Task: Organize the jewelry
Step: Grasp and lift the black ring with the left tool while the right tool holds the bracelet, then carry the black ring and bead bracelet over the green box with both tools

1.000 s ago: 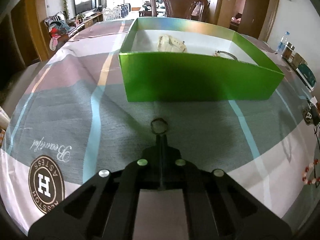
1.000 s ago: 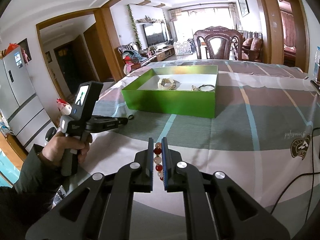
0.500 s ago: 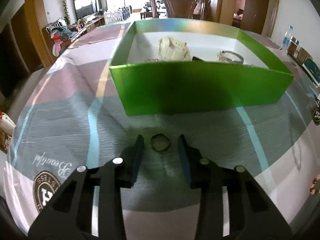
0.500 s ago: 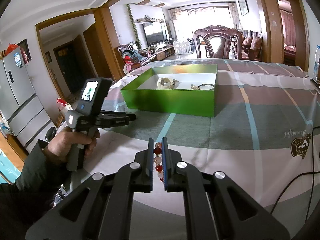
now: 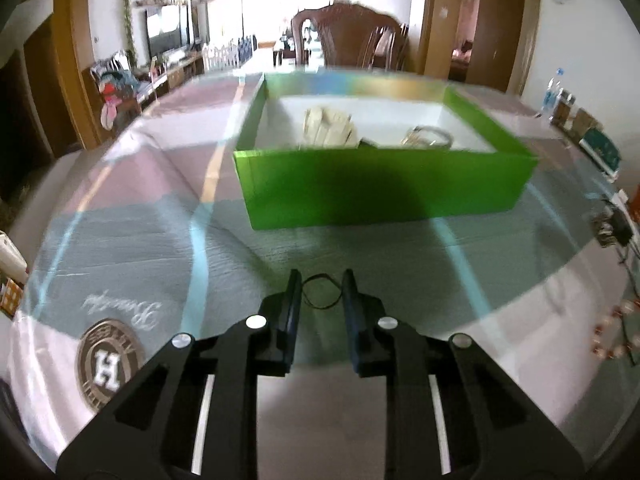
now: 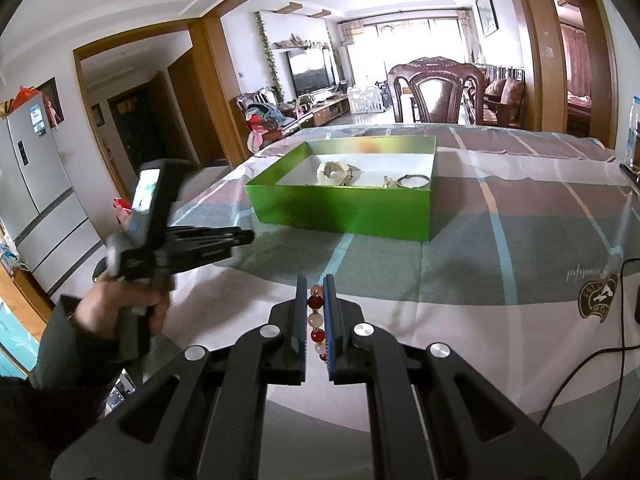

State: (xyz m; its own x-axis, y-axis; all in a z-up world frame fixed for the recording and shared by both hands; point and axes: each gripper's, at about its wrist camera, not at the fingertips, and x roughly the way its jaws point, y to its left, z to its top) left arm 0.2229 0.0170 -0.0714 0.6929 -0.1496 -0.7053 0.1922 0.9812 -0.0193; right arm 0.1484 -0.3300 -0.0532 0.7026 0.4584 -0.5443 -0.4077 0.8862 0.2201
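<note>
Cloth-covered table (image 6: 500, 248): a checked cloth in grey, pink, white and pale blue spreads over the whole top, with a round crest printed near each gripper
Green box (image 6: 344, 212): open-topped, white inside, standing on the cloth well beyond both grippers; in the left wrist view its near wall (image 5: 384, 188) fills the middle of the frame
Box contents: a cream watch (image 6: 334, 172) lies toward the left and a thin silvery bangle (image 6: 414, 181) toward the right, apart from each other
Left hand (image 6: 120, 308): seen from the right wrist view at the table's left edge, a dark sleeve behind it, fist wrapped round the handle of the left gripper (image 5: 322, 292), which points toward the box and tilts downward; that view blurs it
Left gripper fingers: closing, with a small dark ring (image 5: 322, 293) between the pads; its sides seem to meet both pads, but blur makes contact hard to judge
Right gripper (image 6: 315, 312): tilted down over the white part of the cloth, near the table's front edge
Right gripper fingers: nearly together, clamped on a beaded bracelet (image 6: 316, 322) of red and pale beads that runs up the narrow slot between the pads
Cable (image 6: 580, 372): a dark lead trails over the cloth at right
</note>
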